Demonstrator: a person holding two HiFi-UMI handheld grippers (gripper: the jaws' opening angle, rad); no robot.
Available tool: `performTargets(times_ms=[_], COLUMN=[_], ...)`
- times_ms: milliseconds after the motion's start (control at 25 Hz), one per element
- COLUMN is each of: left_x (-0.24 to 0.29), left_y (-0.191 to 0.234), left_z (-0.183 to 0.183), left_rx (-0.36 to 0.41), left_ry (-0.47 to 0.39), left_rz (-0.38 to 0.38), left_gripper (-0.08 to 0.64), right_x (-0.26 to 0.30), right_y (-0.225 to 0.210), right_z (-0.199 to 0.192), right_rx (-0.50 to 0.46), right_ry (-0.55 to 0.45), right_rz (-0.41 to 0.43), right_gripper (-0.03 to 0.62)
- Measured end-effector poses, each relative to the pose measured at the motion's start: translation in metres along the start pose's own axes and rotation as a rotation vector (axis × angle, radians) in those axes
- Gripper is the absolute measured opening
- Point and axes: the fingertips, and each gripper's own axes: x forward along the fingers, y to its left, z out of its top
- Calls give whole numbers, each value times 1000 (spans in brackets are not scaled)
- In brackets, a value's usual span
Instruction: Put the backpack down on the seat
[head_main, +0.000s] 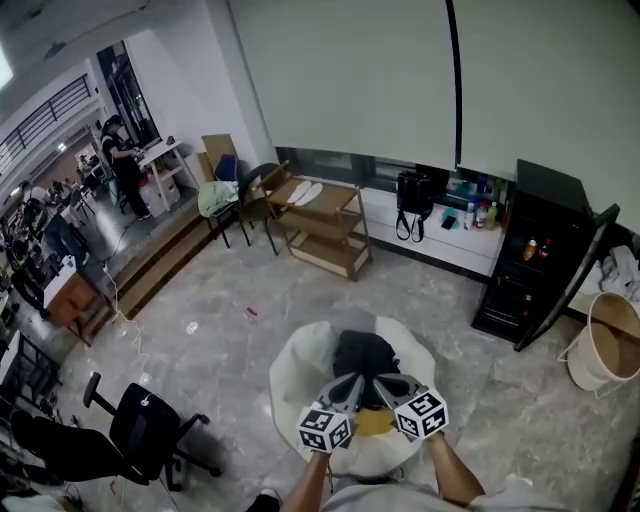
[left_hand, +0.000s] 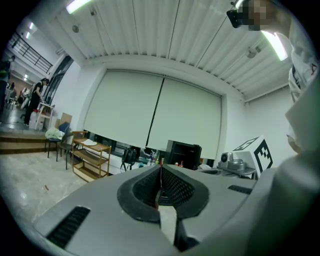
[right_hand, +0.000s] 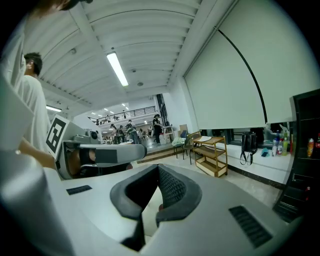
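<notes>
A black backpack (head_main: 363, 352) lies on top of a white beanbag seat (head_main: 296, 372) in the lower middle of the head view. My left gripper (head_main: 348, 388) and right gripper (head_main: 392, 386) hover side by side just in front of the backpack, above the seat. Neither touches it. In the left gripper view the left gripper (left_hand: 160, 186) has its pads pressed together with nothing between them. The right gripper (right_hand: 157, 194) is likewise shut and empty in its own view. Both gripper cameras look out across the room, so neither shows the backpack or the seat.
A wooden shelf cart (head_main: 325, 225) stands beyond the seat, with chairs (head_main: 238, 200) to its left. A black cabinet (head_main: 535, 255) and a tan basket (head_main: 610, 345) are at the right. A black office chair (head_main: 145, 430) is at the lower left. People stand far left.
</notes>
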Motion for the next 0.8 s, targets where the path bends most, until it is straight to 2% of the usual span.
performTargets(times_ms=[400, 800], left_x=[-41, -105], left_y=[12, 16], left_z=[6, 11], left_rx=[-18, 4], left_ry=[-25, -33], left_rz=[11, -16], left_gripper=[31, 31], right_x=[17, 16], right_y=[36, 95], right_z=[6, 6], right_rx=[-15, -9], right_ry=[20, -1], right_rz=[18, -28], right_gripper=[26, 27])
